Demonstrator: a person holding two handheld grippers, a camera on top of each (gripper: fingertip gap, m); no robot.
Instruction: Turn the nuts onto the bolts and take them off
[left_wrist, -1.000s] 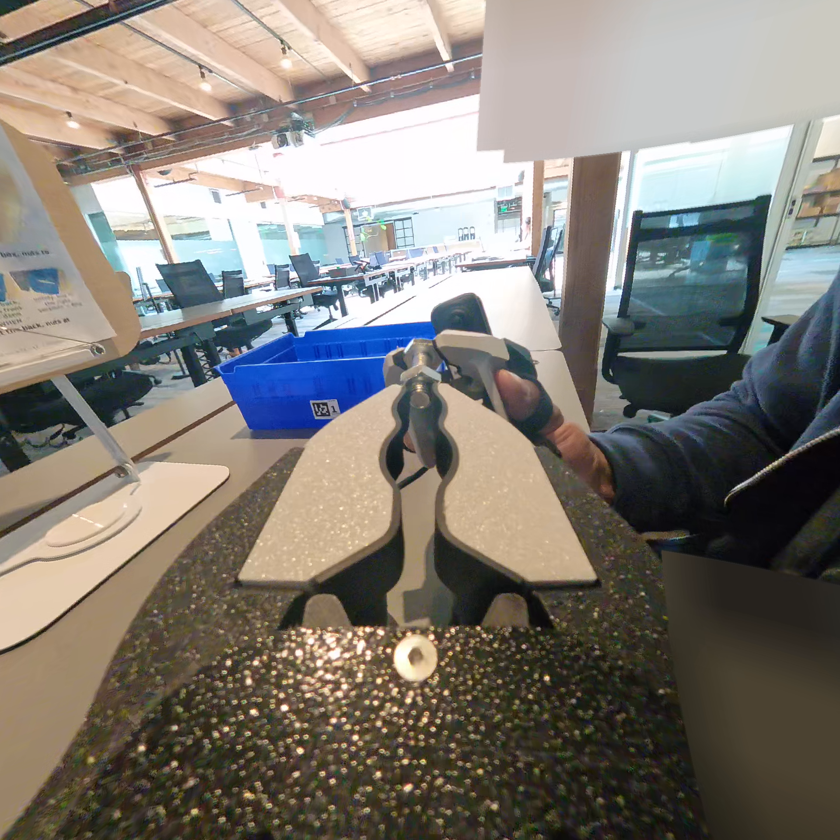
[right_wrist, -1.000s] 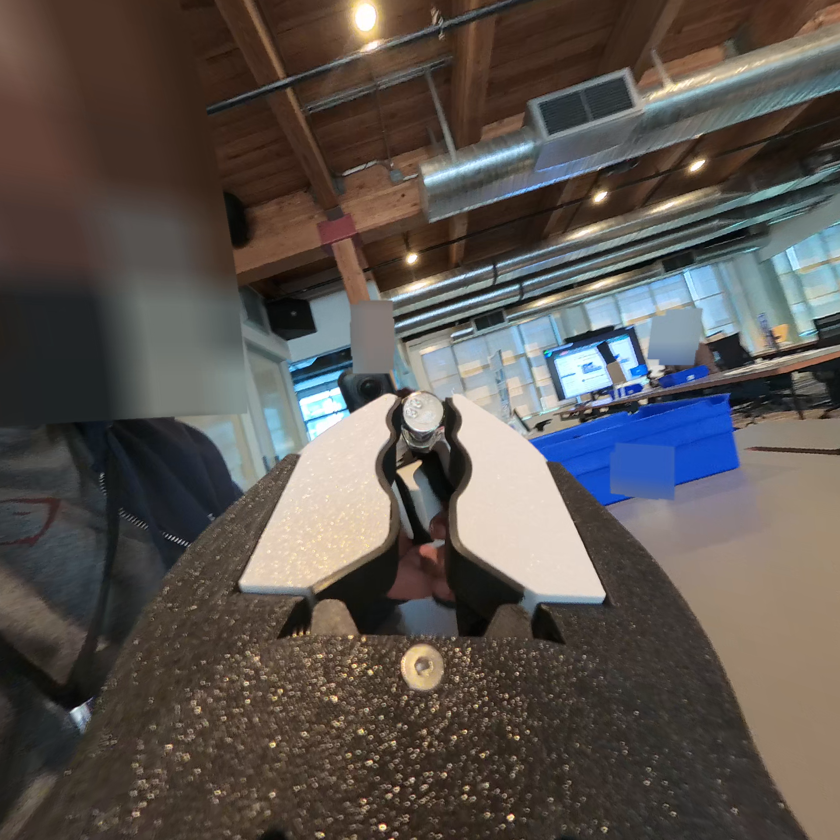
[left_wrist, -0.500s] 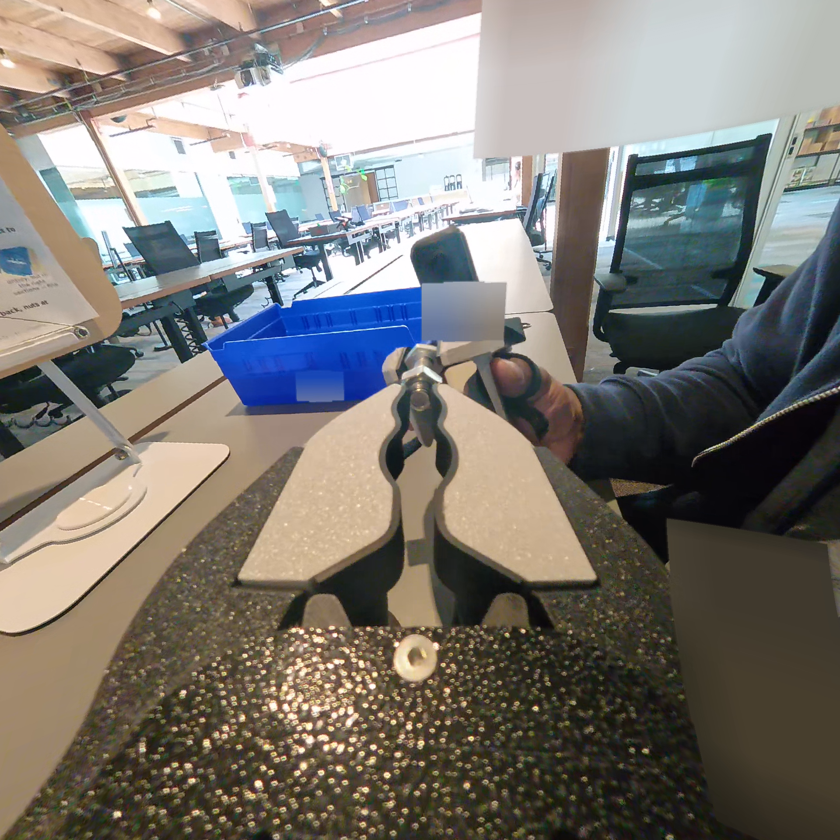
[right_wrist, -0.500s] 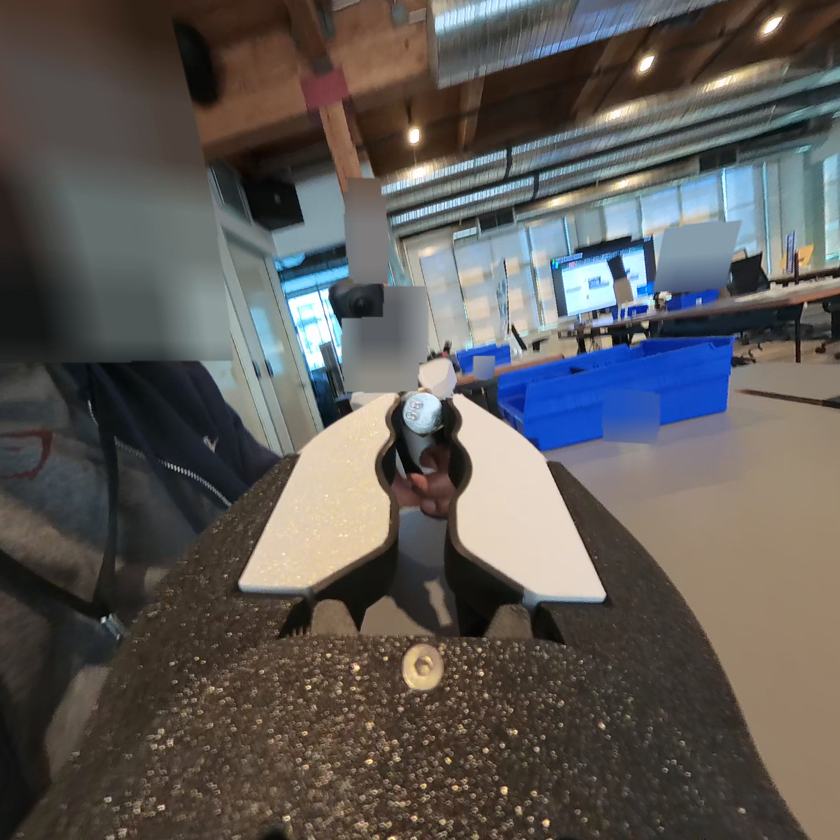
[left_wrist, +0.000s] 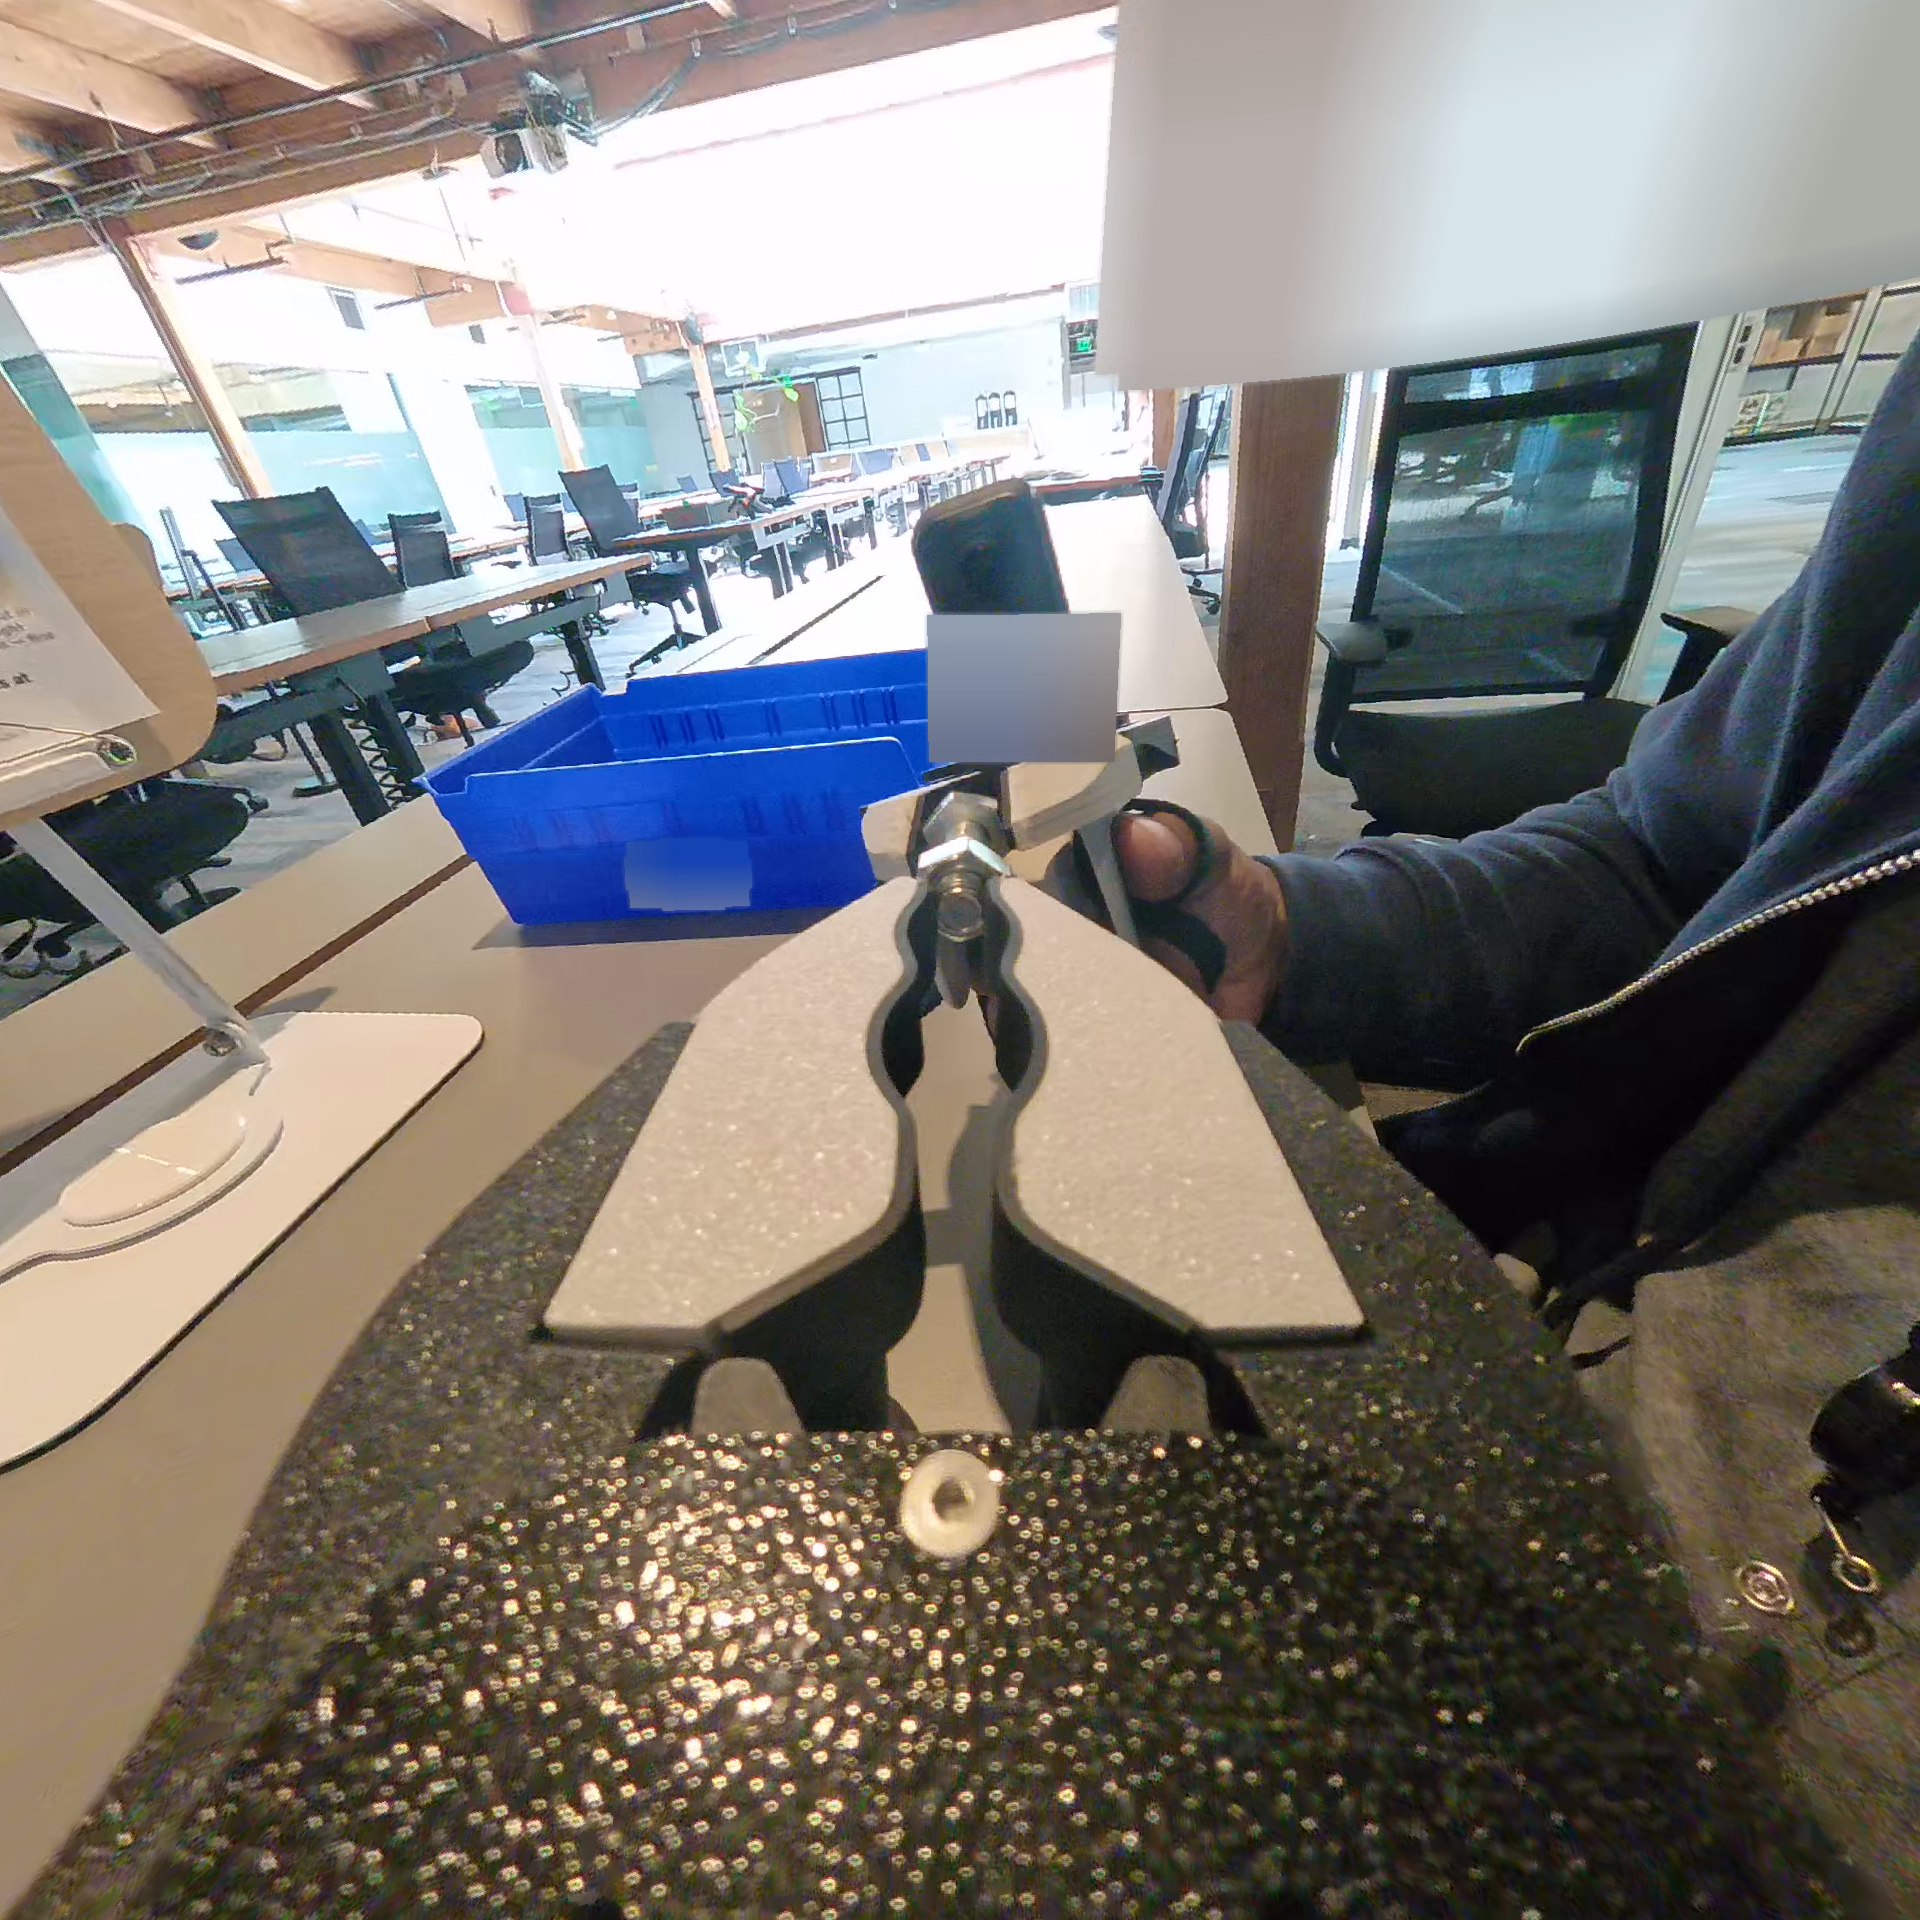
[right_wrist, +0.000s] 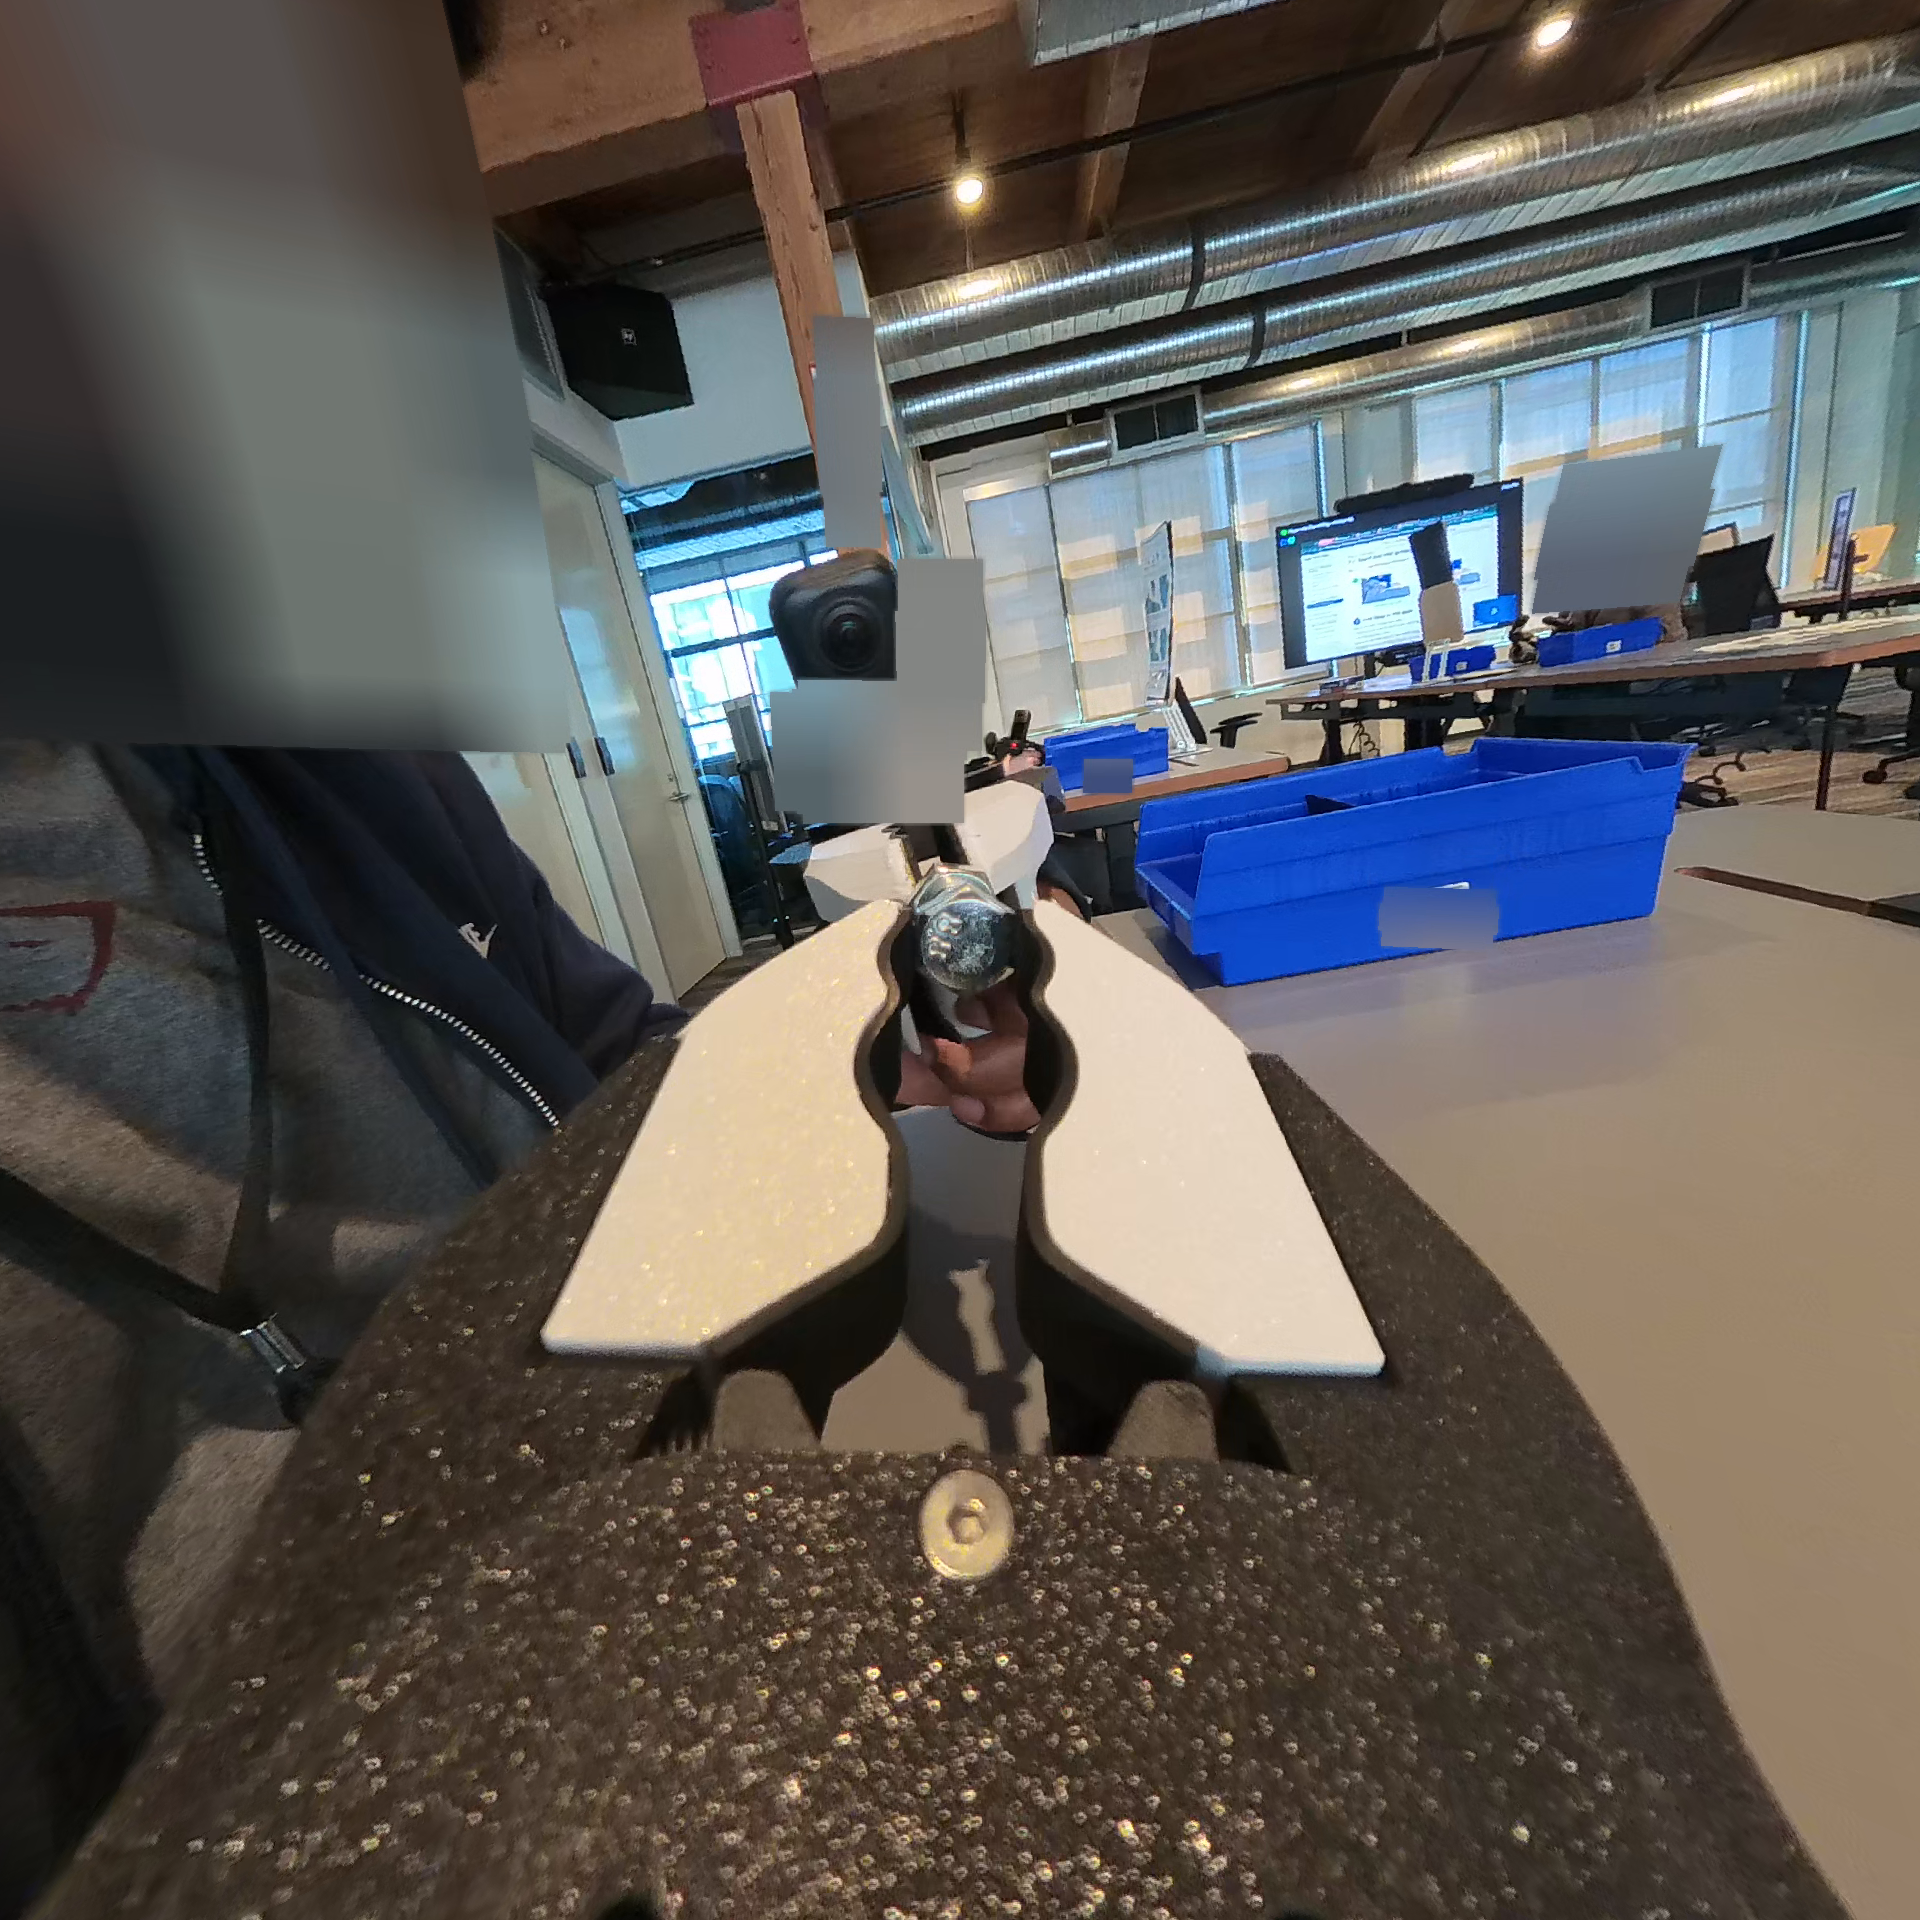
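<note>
Held above the grey table (right_wrist: 1558, 1143), the left gripper (left_wrist: 961, 940) pinches the threaded end of a steel bolt (left_wrist: 958, 914) carrying a hex nut (left_wrist: 958, 854), while the right gripper (right_wrist: 966, 951), facing it, clamps the stamped bolt head (right_wrist: 961, 940); a blue bin (left_wrist: 686, 800) stands near the far edge.

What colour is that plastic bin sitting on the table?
Bright blue. The bin shows best in the right wrist view.

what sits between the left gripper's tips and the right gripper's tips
A nut, threaded on the bolt that the left gripper and right gripper both clamp. The left wrist view shows it.
</note>
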